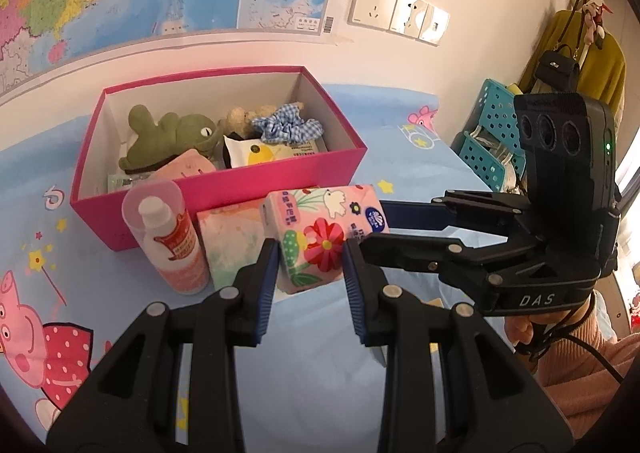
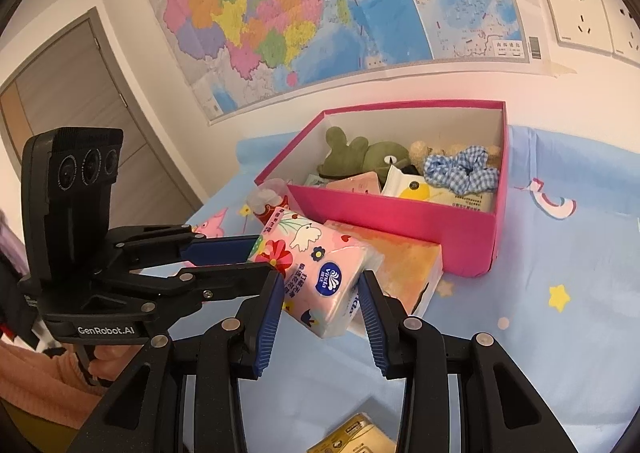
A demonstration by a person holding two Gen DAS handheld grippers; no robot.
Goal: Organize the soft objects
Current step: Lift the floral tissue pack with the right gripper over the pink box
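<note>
From the left wrist camera, the left gripper (image 1: 310, 253) pinched the near end of a pink floral soft tissue pack (image 1: 320, 233), its blue pads pressed on the pack's two sides. The pack bore a blue round logo and Chinese print too small to read. The right gripper (image 1: 384, 221), marked "DAS" on its body, reached in from the right with one finger behind the pack and one in front; its pad contact was hidden here. A hand (image 1: 520, 329) in a peach knit sleeve held it. Left of the pack stood a white bottle with an orange-pink label under a clear cap (image 1: 168, 237), its wording illegible, and a pale peach tissue box (image 1: 228, 241) partly hidden behind the pack. Behind them sat a magenta cardboard box (image 1: 224, 189) holding a green plush frog (image 1: 168, 137), a blue gingham scrunchie (image 1: 288, 125) and a white wipes packet with a yellow spot (image 1: 264, 153). All rested on a light blue cartoon-pig bedsheet (image 1: 60, 273).

From the right wrist camera, the right gripper (image 2: 320, 285) clamped the pack's other end, where the logo read "Vinda". The left gripper (image 2: 240, 253) carried "GenRobot.AI". The bottle was almost wholly hidden behind the pack. Only this view showed a yellow packet (image 2: 352, 437), cut off at the bottom edge. A large colourful wall map (image 2: 320, 13) hung above, its lettering unreadable.
</note>
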